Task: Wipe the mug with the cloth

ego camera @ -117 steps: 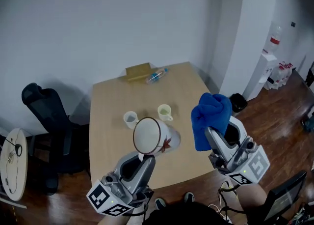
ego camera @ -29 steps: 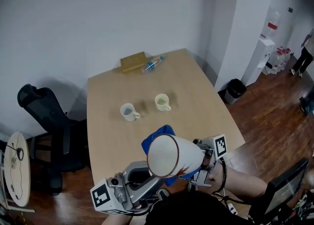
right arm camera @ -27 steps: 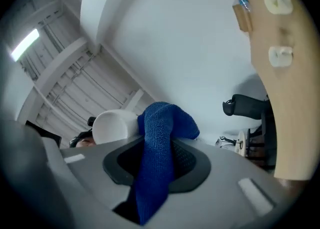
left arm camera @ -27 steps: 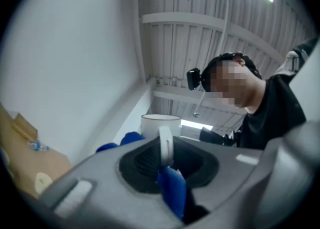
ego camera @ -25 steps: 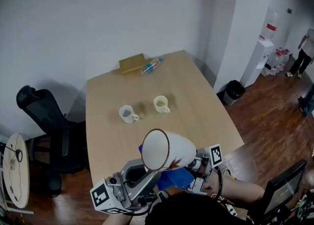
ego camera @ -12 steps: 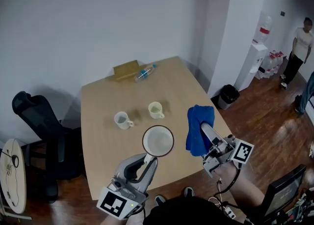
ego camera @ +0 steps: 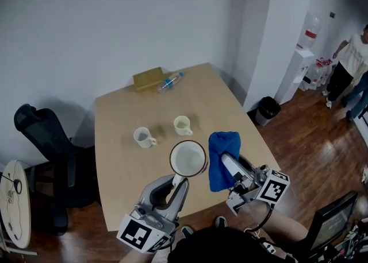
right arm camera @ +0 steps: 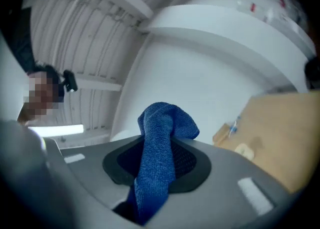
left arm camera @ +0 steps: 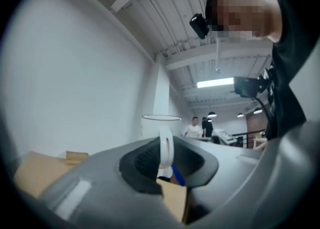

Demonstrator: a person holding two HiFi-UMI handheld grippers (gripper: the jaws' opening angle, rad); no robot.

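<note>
Large white mug (ego camera: 188, 158) (left arm camera: 156, 128): held in the air over the near end of the worktop (ego camera: 123, 167), upright, with its open mouth and dark rim turned up toward the head camera.
Left gripper (ego camera: 180, 180) (left arm camera: 165, 159): just below and nearer than the large white mug; its jaws are closed narrowly on the mug's thin loop handle, which stands on edge between the pads.
Blue cloth (ego camera: 222, 150) (right arm camera: 161, 140): just to the right of the large white mug, hanging in a bunched fold; whether it touches the mug's side cannot be told.
Right gripper (ego camera: 229, 165) (right arm camera: 160, 165): right of the large white mug and a little nearer; its jaws are pressed onto the middle of the blue cloth, with a lump of cloth above the pads and a tail below.
Small white mug (ego camera: 143, 137): on the worktop, beyond the large white mug and to its left.
Pale yellow mug (ego camera: 182, 124): on the worktop, straight beyond the large white mug.
Plastic bottle (ego camera: 170, 81): lying on its side, well beyond the large white mug at the far end.
Cardboard box (ego camera: 147, 78): touching or just beside the bottle, far beyond the large white mug.
Black office chair (ego camera: 41, 132): well to the left of the large white mug, off the worktop.
</note>
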